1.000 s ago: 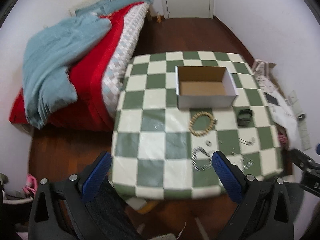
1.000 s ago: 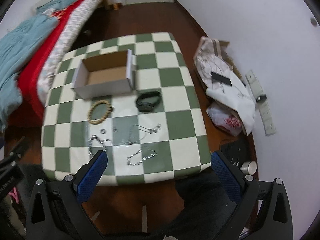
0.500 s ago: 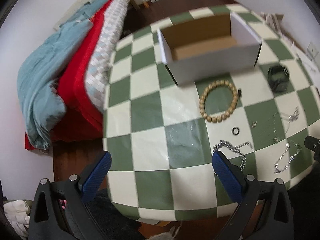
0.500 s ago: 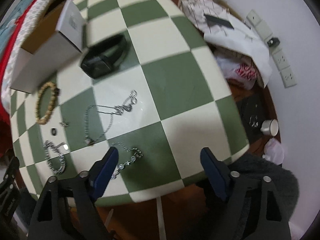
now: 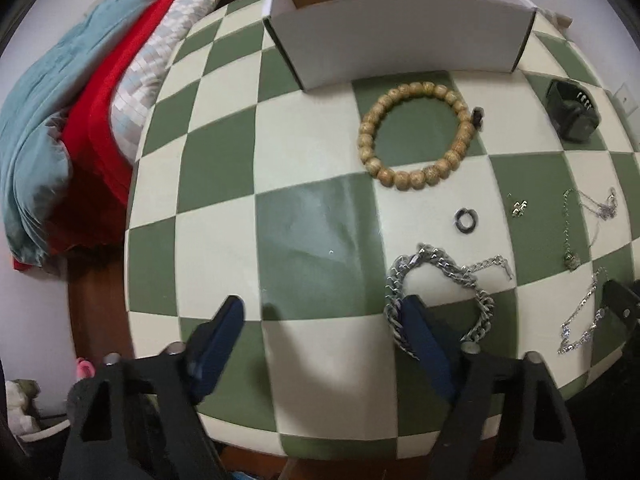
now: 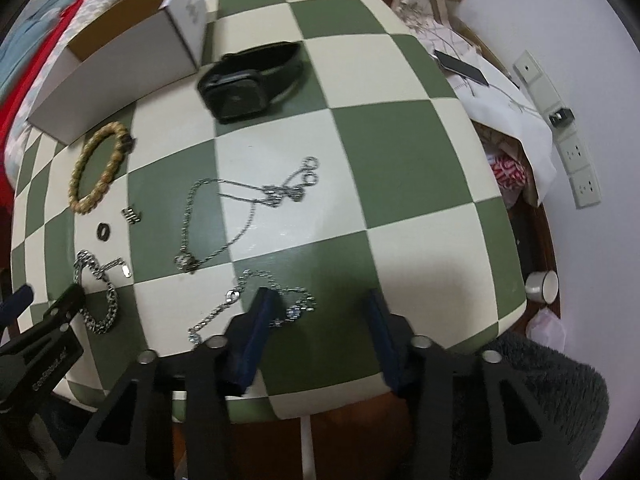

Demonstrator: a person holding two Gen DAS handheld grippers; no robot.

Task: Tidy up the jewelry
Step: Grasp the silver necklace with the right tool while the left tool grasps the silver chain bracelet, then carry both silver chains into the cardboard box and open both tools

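Note:
On the green-and-cream checked table (image 5: 316,256) lie a wooden bead bracelet (image 5: 416,136) (image 6: 98,168), a dark ring (image 5: 466,221) (image 6: 105,232), a heavy silver chain bracelet (image 5: 436,300) (image 6: 98,292), thin silver necklaces (image 6: 240,212) (image 6: 256,304) and a black smartwatch (image 6: 248,80) (image 5: 572,110). An open white cardboard box (image 5: 396,36) (image 6: 120,56) stands at the far side. My left gripper (image 5: 320,320) is open low over the table, its right finger over the heavy chain. My right gripper (image 6: 320,312) is open, its left finger on the nearest thin chain.
A bed with red and blue covers (image 5: 80,92) runs along the table's left side. On the floor to the right are a white bag with a phone (image 6: 480,76), a power strip (image 6: 560,128) and a small white cup (image 6: 542,285). A grey fluffy rug (image 6: 552,396) lies near right.
Both grippers have dropped closer to the table and moved forward. The left one now reaches the heavy chain, the right one the nearest thin chain. The right gripper's opening has narrowed.

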